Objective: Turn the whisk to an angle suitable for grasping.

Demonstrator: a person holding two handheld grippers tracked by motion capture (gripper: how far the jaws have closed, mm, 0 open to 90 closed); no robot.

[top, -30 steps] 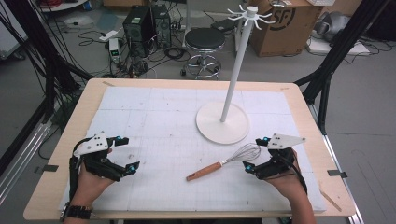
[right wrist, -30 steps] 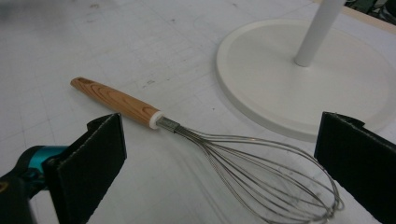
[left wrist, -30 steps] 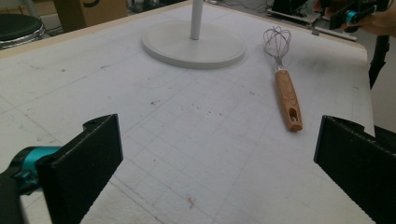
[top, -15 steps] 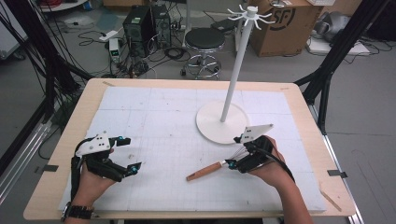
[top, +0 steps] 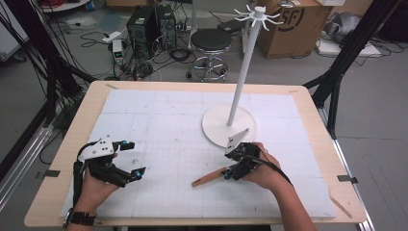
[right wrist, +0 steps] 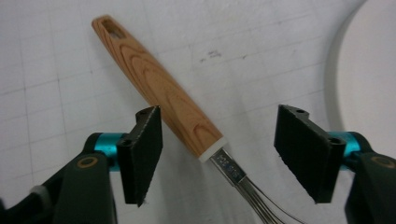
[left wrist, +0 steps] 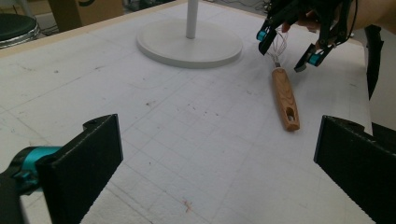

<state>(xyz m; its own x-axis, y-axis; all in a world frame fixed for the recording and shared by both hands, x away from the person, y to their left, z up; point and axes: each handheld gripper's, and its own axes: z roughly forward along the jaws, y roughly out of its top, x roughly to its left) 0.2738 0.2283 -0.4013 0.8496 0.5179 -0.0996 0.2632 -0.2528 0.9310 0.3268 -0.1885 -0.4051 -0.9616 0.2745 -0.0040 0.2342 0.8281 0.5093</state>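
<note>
Since the earlier frames the right gripper (top: 236,166) has moved inward from the table's right side and now hangs over the whisk (right wrist: 187,126), while the left gripper (top: 126,160) has kept its place. The right jaws stand wide apart, one on each side of the whisk, just where the wooden handle (left wrist: 285,99) meets the metal neck; they do not touch it yet. I judge this placing is for a grasp near the balance point. The whisk lies flat on the white mat (top: 159,120), its wires pointing toward the stand base (top: 216,126) just beyond the gripper. The left gripper is also wide open and empty, with free mat all around it.
</note>
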